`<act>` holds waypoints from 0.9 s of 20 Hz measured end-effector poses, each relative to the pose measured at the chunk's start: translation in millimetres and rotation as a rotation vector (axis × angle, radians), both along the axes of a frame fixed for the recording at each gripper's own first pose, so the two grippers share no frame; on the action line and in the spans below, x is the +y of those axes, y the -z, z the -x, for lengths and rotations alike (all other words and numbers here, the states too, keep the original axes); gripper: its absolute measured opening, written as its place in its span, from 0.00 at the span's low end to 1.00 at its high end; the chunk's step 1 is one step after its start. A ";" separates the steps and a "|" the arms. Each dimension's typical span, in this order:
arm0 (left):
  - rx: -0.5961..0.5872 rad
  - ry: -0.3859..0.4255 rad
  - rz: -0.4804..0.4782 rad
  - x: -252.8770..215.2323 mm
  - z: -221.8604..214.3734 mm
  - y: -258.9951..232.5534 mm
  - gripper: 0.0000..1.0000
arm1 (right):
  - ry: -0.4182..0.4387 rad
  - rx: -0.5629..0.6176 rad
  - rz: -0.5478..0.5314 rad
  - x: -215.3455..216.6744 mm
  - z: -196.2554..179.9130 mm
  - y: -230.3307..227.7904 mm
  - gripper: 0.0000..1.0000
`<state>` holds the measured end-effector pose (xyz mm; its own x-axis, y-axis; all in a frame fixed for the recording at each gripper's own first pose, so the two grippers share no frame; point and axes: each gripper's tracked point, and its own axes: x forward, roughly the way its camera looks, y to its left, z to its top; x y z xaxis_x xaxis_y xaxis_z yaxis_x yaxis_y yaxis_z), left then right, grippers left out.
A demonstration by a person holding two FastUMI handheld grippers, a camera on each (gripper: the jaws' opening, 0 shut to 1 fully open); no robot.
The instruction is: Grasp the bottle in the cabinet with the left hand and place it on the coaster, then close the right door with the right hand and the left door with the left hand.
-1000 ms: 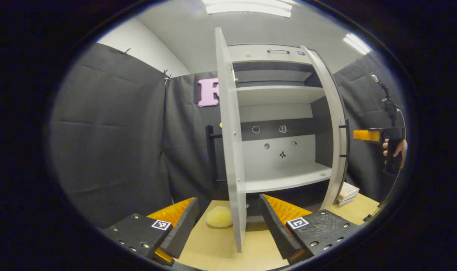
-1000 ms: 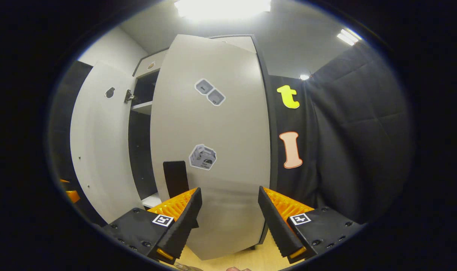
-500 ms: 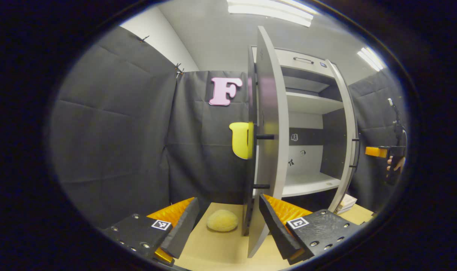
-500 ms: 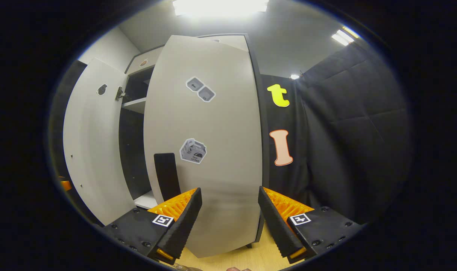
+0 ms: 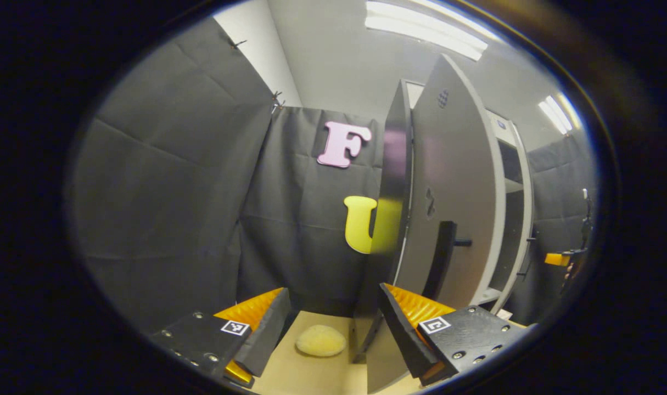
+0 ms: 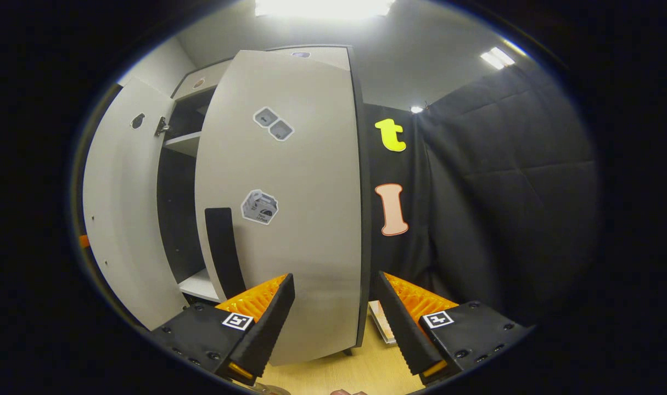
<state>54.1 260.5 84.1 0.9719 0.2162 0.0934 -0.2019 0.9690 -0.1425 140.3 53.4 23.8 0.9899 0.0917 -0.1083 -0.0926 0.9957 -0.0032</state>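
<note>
**Both doors partly swung, neither shut**

From my seat this looks like the closing stage. In the right gripper view the right gripper (image 6: 333, 323) sits low in front of the tall pale grey right cabinet door (image 6: 289, 208), which carries a black vertical handle (image 6: 220, 247) and a few stickers. That door stands close to the cabinet front, but a dark gap with a shelf edge shows between it and the pale grey left cabinet door (image 6: 122, 230), so I judge it not fully home. The left door hangs well open beyond that gap.

In the left gripper view the left gripper (image 5: 333, 323) faces the outer face of the left door (image 5: 454, 197) at a slant, its black handle (image 5: 440, 263) just above the gripper's right finger. I cannot tell whether that finger touches the door. A strip of open cabinet shows past the door's edge. A pale yellow round sponge-like pad (image 5: 320, 340) lies on the light wooden tabletop (image 5: 306, 376) between the fingers.

I cannot locate the bottle or the coaster from here, so I take the placing step on trust.

Both claws are spread wide and grip nothing. What remains, I judge: push each door flush.
</note>
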 end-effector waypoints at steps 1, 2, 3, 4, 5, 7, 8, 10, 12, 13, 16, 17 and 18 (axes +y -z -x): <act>-0.004 0.009 0.011 1.8 -4.9 -1.8 0.95 | 0.008 0.001 0.003 -3.9 1.7 -0.1 0.96; -0.007 0.021 0.021 1.8 -10.6 -4.0 0.95 | 0.015 -0.001 0.003 -6.3 1.9 0.1 0.96; -0.009 0.034 0.028 3.3 -15.3 -6.6 0.97 | 0.026 -0.002 0.001 -9.5 2.4 0.4 0.96; -0.010 0.048 0.032 2.3 -19.2 -8.9 0.97 | 0.037 -0.005 -0.003 -12.6 3.0 -0.5 0.96; -0.007 0.061 0.032 2.8 -23.1 -10.7 0.97 | 0.046 -0.004 -0.008 -16.6 5.5 0.1 0.96; -0.007 0.085 0.019 3.8 -27.5 -15.4 0.97 | 0.062 0.002 -0.014 -23.7 9.9 1.9 0.96; -0.007 0.100 0.010 1.5 -30.2 -20.7 0.97 | 0.072 0.005 -0.015 -27.3 12.2 2.8 0.96; -0.002 0.132 -0.023 -7.7 -39.7 -31.6 0.95 | 0.092 0.010 -0.014 -35.6 17.2 6.0 0.96; 0.010 0.169 -0.067 -19.9 -46.5 -36.1 0.95 | 0.109 0.016 -0.018 -42.1 23.1 9.7 0.96; 0.022 0.185 -0.085 -25.2 -50.4 -37.1 0.95 | 0.116 0.022 -0.024 -44.6 25.2 12.0 0.96; 0.051 0.222 -0.117 -39.4 -54.1 -33.2 0.95 | 0.131 0.038 -0.039 -50.9 30.6 20.0 0.96; 0.055 0.222 -0.131 -40.6 -54.0 -34.4 0.94 | 0.135 0.041 -0.045 -52.9 32.2 21.9 0.96; 0.060 0.219 -0.140 -41.5 -51.7 -32.8 0.94 | 0.140 0.045 -0.051 -53.9 33.4 23.9 0.96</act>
<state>105.8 219.0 116.9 0.9988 -0.0107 0.0488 0.0107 0.9999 0.0016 106.9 -0.5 -0.1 0.9877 -0.0404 -0.1513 0.0483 0.9976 0.0489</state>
